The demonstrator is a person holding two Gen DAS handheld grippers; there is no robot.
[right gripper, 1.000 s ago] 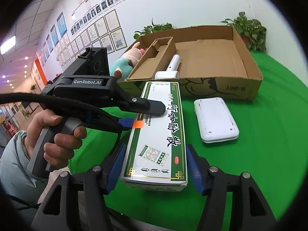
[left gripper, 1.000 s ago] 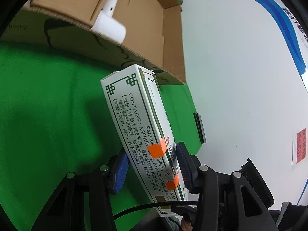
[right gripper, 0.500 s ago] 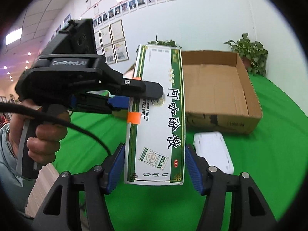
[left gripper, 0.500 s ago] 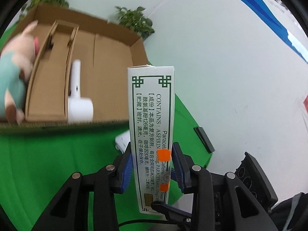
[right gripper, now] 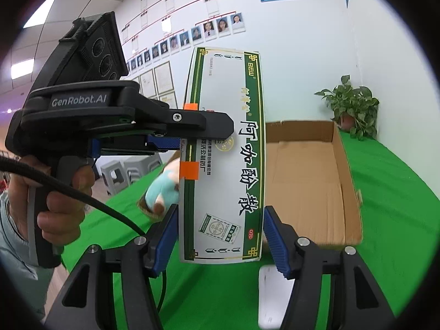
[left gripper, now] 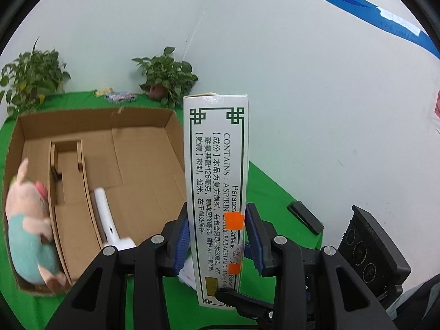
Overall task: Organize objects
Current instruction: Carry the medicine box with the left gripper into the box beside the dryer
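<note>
A long white and green medicine box (left gripper: 217, 165) stands upright in the air, held from two sides. My left gripper (left gripper: 217, 211) is shut on its narrow faces, blue pads pressed on both sides. Lower down, my right gripper (right gripper: 220, 211) is shut across its wide front (right gripper: 225, 165). In the right wrist view the left gripper (right gripper: 203, 134) reaches in from the left, with a person's hand (right gripper: 60, 206) on its handle. One finger (left gripper: 233, 299) of the right gripper shows at the box's lower end.
An open cardboard carton (left gripper: 33, 121) lies on the green table (right gripper: 398, 206), holding a plush pig (left gripper: 27, 220) and a white handheld device (left gripper: 106, 220). A flat white device (right gripper: 275, 288) lies below the grippers. A black object (left gripper: 304, 217) sits at the table edge. Potted plants (left gripper: 165, 74) stand behind.
The medicine box has been lifted off the table and swung from lying flat to upright. Both grippers rose with it, and the left one rolled level, closing tighter on the box.
</note>
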